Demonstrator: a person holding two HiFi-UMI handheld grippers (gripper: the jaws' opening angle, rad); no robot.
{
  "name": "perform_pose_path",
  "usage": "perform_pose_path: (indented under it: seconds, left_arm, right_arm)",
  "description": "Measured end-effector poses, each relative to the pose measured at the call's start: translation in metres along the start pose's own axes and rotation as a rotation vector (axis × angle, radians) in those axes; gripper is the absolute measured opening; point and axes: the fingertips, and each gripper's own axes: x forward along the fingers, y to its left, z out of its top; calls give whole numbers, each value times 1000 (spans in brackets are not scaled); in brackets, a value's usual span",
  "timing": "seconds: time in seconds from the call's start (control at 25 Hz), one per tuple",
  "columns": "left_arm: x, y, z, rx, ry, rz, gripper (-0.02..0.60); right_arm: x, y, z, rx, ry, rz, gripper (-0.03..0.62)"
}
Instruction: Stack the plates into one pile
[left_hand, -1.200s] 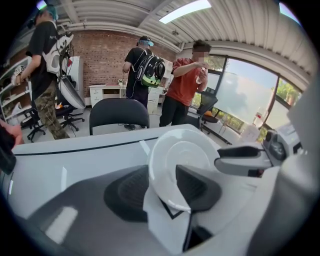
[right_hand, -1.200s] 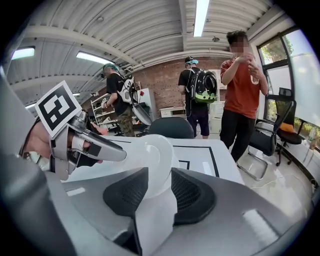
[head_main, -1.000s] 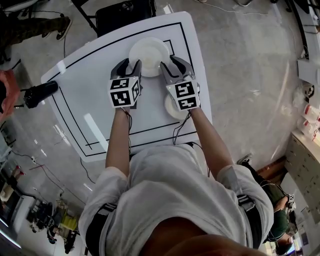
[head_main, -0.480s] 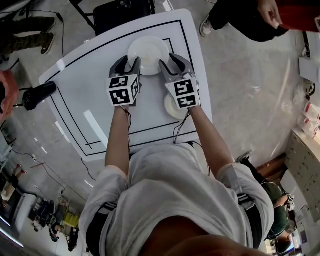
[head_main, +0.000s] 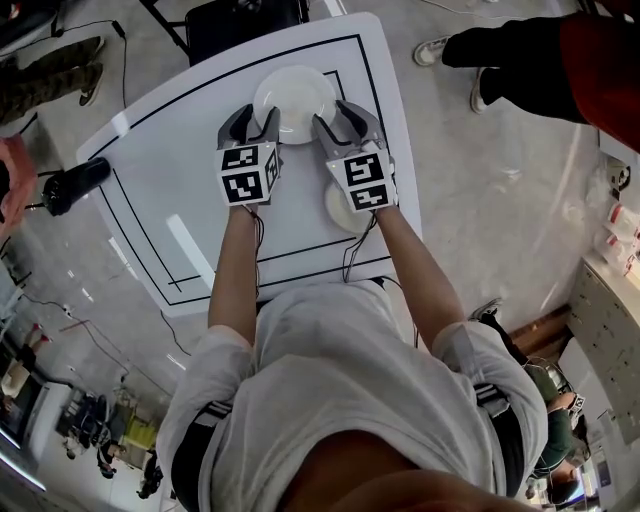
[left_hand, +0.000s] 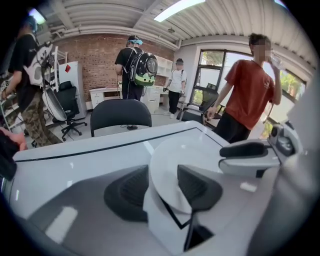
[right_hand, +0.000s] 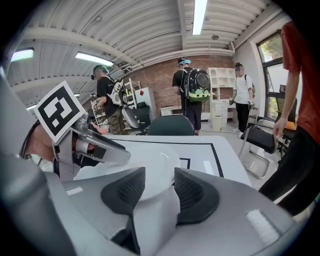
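Observation:
A large white plate (head_main: 293, 98) lies at the far end of the white table (head_main: 170, 170). My left gripper (head_main: 254, 122) is at its near left rim and my right gripper (head_main: 337, 118) at its near right rim. Both have just been opening. In the left gripper view the plate's rim (left_hand: 185, 155) runs between the spread jaws of the left gripper (left_hand: 163, 172), with no pad pressing on it. The right gripper (right_hand: 159, 172) likewise stands open around the plate's edge (right_hand: 155, 157). A smaller white plate (head_main: 343, 212) lies partly hidden under my right wrist.
A black chair (head_main: 245, 20) stands just beyond the table's far edge. A person in a red top and dark trousers (head_main: 530, 50) stands past the far right corner. A black device (head_main: 70, 185) sits at the table's left edge. Other people stand further back.
Both pairs of jaws have spread a little at the big plate's rim, and the plate has stayed on the table. A person has walked in at the upper right.

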Motion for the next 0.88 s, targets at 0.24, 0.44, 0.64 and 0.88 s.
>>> perform_pose_path:
  seconds: [0.24, 0.44, 0.64, 0.88]
  left_arm:
    - [-26, 6, 4, -30, -63, 29, 127]
    - [-59, -4, 6, -32, -123, 26, 8]
    - [-95, -17, 4, -3, -169, -17, 3]
    - [-134, -31, -14, -7, -200, -85, 3]
  right_arm:
    - [-9, 3, 1, 32, -15, 21, 164]
    - [-34, 8, 17, 49, -75, 6, 70]
    - [-66, 24, 34, 53, -156, -40, 0]
    - [-100, 64, 33, 20, -177, -68, 0]
